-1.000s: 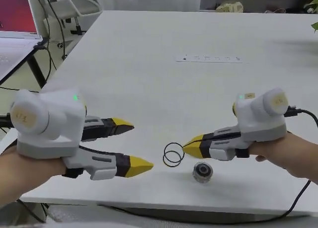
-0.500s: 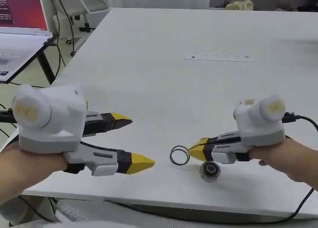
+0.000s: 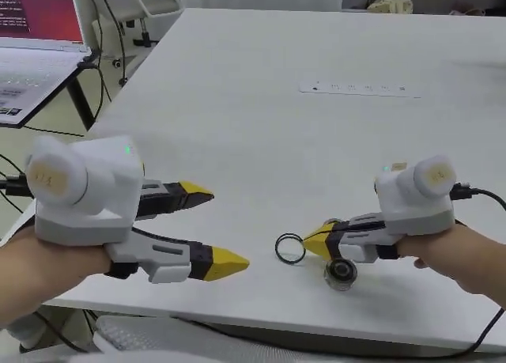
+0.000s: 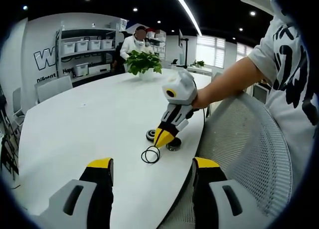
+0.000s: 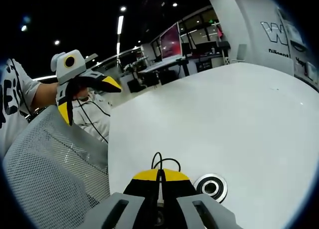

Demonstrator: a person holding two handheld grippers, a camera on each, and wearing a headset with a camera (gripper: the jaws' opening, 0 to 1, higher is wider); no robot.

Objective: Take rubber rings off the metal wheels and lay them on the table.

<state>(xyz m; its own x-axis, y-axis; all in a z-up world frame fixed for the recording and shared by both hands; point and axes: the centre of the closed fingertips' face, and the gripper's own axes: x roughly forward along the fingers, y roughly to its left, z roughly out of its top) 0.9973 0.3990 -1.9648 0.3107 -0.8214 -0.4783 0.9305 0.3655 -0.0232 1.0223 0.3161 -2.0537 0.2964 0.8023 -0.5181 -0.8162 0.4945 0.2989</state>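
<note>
Black rubber rings (image 3: pixel 289 248) lie looped on the white table (image 3: pixel 261 126) near its front edge. My right gripper (image 3: pixel 310 240) is shut, with its yellow tip on the rings' right edge; a strand rises into the tip (image 5: pixel 159 175). One metal wheel (image 3: pixel 340 274) stands just in front of that gripper, also seen as the wheel (image 5: pixel 210 186). A second wheel (image 4: pixel 151 134) sits behind it. My left gripper (image 3: pixel 212 227) hovers open and holding nothing at the left, about a hand's width from the rings (image 4: pixel 150 154).
A white power strip (image 3: pixel 357 88) lies far back on the table. A desk with a screen (image 3: pixel 32 31) stands to the left. A mesh chair (image 4: pixel 239 154) is at the table's near edge. A plant (image 4: pixel 142 62) stands at the far end.
The head camera has shifted a little. Grippers, rings and wheel keep their places relative to one another.
</note>
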